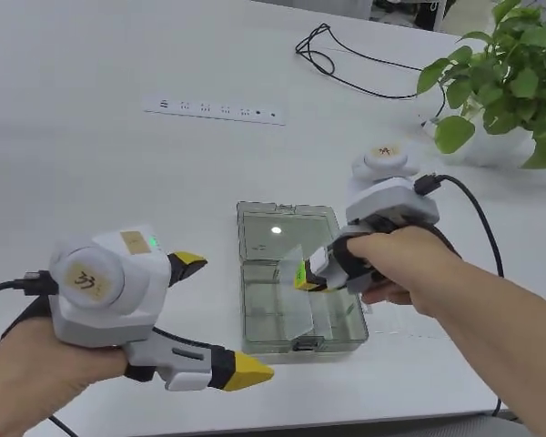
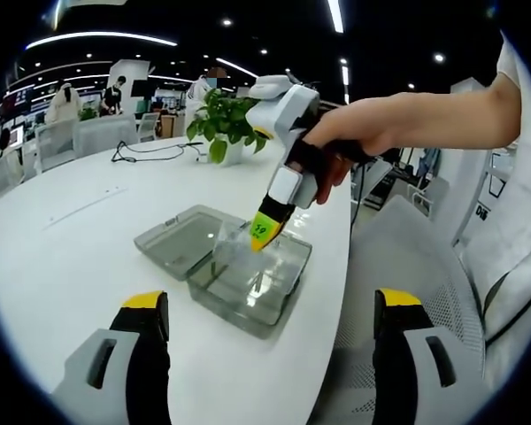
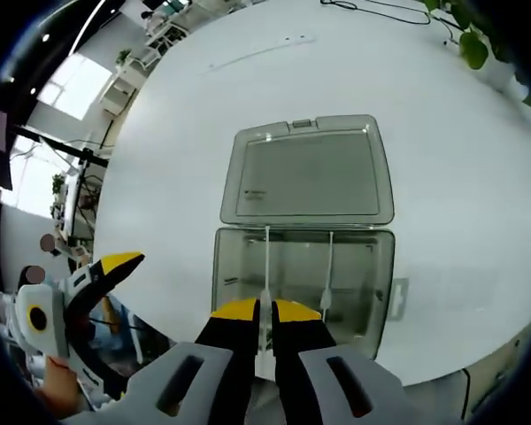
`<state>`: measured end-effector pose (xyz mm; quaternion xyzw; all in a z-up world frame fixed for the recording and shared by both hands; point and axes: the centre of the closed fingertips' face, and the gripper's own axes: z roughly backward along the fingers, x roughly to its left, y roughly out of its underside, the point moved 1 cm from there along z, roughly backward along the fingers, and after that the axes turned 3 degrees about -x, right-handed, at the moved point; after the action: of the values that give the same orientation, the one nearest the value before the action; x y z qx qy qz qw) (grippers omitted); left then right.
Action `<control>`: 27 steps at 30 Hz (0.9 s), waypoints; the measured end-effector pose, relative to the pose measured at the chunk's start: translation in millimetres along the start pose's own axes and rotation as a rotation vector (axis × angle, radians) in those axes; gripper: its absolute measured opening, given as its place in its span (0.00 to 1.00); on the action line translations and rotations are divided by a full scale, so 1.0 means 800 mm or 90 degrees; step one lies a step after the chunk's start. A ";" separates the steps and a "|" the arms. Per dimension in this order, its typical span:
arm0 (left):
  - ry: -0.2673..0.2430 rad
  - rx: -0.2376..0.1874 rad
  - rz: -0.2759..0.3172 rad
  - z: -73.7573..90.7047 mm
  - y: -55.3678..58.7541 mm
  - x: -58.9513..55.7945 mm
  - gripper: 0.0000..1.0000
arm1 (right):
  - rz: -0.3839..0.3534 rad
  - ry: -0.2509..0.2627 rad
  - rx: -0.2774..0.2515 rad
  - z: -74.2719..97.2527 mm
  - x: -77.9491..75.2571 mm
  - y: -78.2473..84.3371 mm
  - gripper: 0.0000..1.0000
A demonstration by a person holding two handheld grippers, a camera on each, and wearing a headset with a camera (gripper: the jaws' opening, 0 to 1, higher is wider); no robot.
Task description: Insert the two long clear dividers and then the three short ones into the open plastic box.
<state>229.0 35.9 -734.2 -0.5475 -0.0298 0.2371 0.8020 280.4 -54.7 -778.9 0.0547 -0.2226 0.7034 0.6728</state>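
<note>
Box (image 1: 247,309) sits open on the counter (image 1: 118,182), lid flat behind it, one clear divider (image 3: 327,270) standing inside. Your right gripper (image 1: 305,278) has its jaws pinched tight on a second divider (image 3: 265,257), upright in the box and parallel to the first. Left gripper (image 1: 220,317) is beside the box, jaws wide apart, holding nothing.

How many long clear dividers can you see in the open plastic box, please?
2. In the right gripper view, the held divider, pinched by the right gripper, sits left in the box; the free divider stands just right of it. Others may be hidden.
</note>
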 end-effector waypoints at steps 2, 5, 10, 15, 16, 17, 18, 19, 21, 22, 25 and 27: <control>-0.001 -0.004 0.004 0.001 0.000 0.001 0.98 | -0.002 -0.002 -0.002 0.000 0.001 0.000 0.06; -0.002 -0.005 0.006 0.001 0.002 0.002 0.98 | -0.003 0.000 0.001 -0.004 0.001 0.002 0.06; -0.002 -0.006 0.011 0.002 0.003 0.000 0.98 | -0.002 0.003 0.002 -0.009 0.001 0.005 0.06; 0.000 -0.007 0.013 0.002 0.004 -0.001 0.98 | 0.005 0.005 0.001 -0.011 0.003 0.007 0.06; 0.000 -0.008 0.014 0.001 0.004 -0.001 0.98 | 0.008 0.008 0.001 -0.011 0.002 0.008 0.06; 0.000 -0.008 0.015 0.001 0.004 -0.001 0.98 | 0.006 0.008 0.001 -0.011 0.002 0.009 0.06; 0.000 -0.008 0.015 0.001 0.004 -0.001 0.98 | 0.006 0.008 0.001 -0.011 0.003 0.009 0.06; 0.000 -0.008 0.015 0.001 0.004 -0.001 0.98 | 0.011 0.010 0.000 -0.010 0.005 0.012 0.06; 0.000 -0.008 0.016 0.000 0.004 -0.002 0.98 | 0.015 0.014 -0.001 -0.011 0.005 0.011 0.06; 0.000 -0.008 0.016 0.000 0.004 -0.002 0.98 | 0.016 0.015 -0.002 -0.011 0.005 0.010 0.06; 0.001 -0.009 0.016 0.000 0.004 -0.004 0.98 | 0.036 0.023 -0.005 -0.014 0.004 0.008 0.06; 0.000 -0.007 0.015 0.000 0.005 -0.004 0.97 | 0.049 0.028 -0.003 -0.015 0.006 0.008 0.06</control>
<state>225.0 35.7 -736.9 -0.5521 -0.0246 0.2467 0.7961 275.9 -45.6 -789.0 0.0288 -0.2113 0.7293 0.6501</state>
